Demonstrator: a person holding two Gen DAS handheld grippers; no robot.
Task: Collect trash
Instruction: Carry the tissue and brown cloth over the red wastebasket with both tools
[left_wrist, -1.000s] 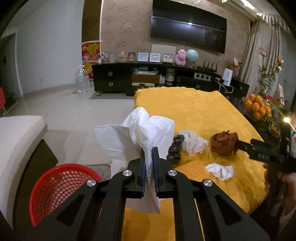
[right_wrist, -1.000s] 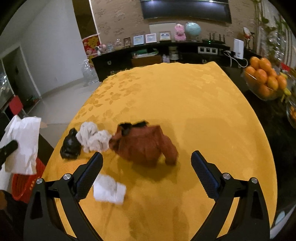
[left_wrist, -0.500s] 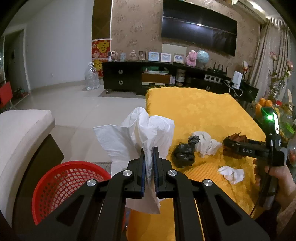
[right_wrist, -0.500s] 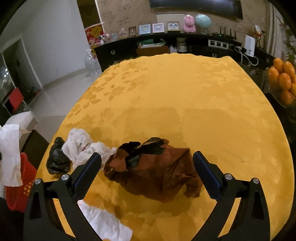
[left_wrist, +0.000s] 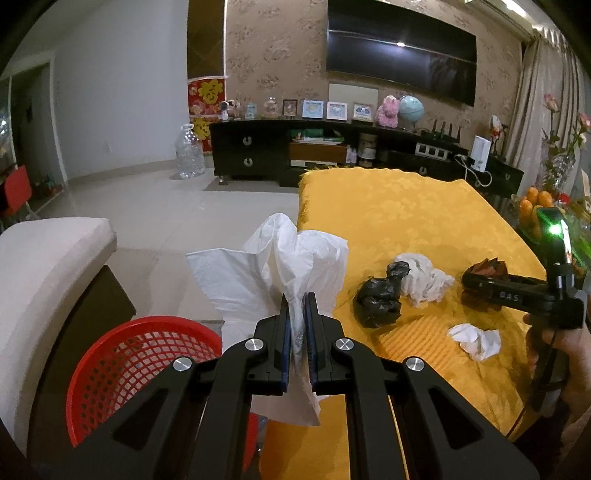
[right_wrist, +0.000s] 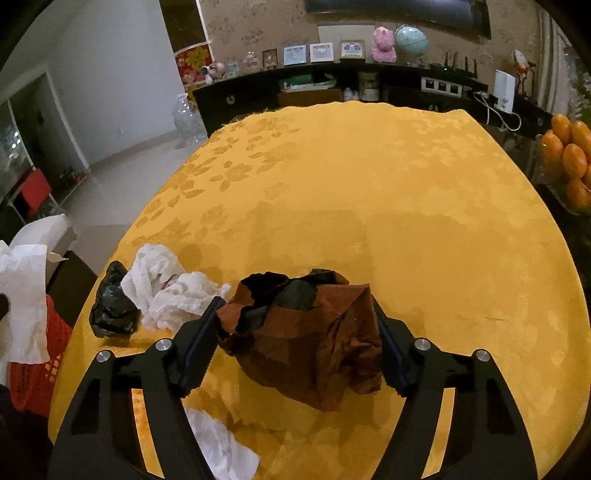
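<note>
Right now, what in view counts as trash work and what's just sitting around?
Job: white tissue in left tongs; brown wrapper between right tongs; black bag; crumpled tissues; small tissue; red basket.

Bystanders: oranges; water jug; globe.

- The right gripper has moved forward and down over the yellow patterned tablecloth; a second ago the crumpled reddish-brown paper bag lay ahead of its fingertips, now it sits between the two black fingers.
- Its jaws have just been closing: wide apart half a second ago, they now stand against both flanks of the bag, which looks squeezed narrower and taller between them.
- In the left wrist view, the right gripper reaches further in over the table, covering most of the brown bag, with a green light showing on its body.
</note>
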